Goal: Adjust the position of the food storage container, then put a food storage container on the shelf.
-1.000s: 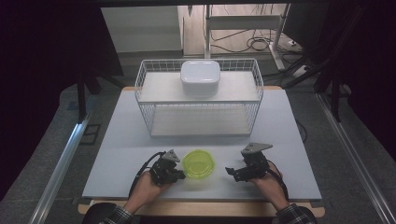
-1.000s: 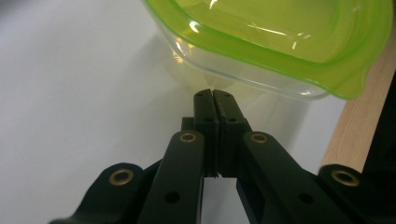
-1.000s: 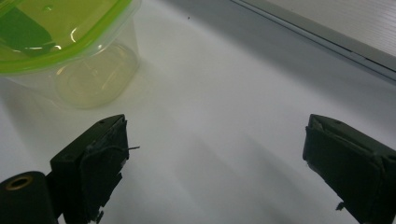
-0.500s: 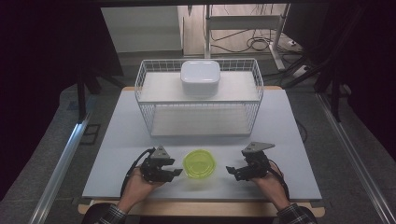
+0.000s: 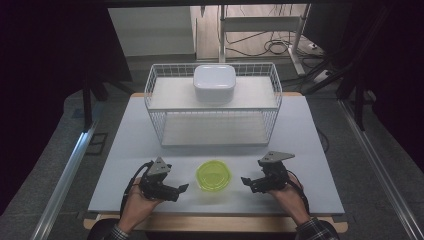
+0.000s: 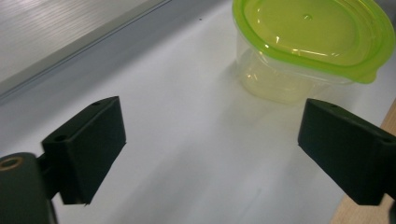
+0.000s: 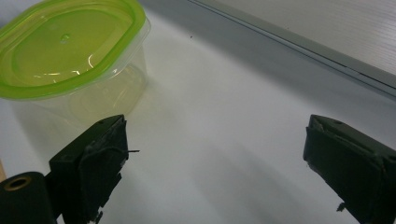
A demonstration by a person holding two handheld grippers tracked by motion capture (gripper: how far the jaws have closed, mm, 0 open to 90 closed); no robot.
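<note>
**Lidded container released, standing between both grippers**

The container (image 5: 213, 175) is clear plastic with a lime-green lid, closed, upright on the worktop (image 5: 310, 130) near its near edge. The left gripper (image 5: 176, 190) has drawn back leftward from it; its jaws have just been opening and stand spread, empty. The right gripper (image 5: 246, 181) is unchanged, jaws spread, nothing between them.

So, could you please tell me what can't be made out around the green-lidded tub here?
- Tub, high view: the lid covers its inside.
- Tub, left gripper view: top edge crops its far side.
- Tub, right gripper view: left edge crops it.
- White box in the wire basket: contents hidden.
</note>
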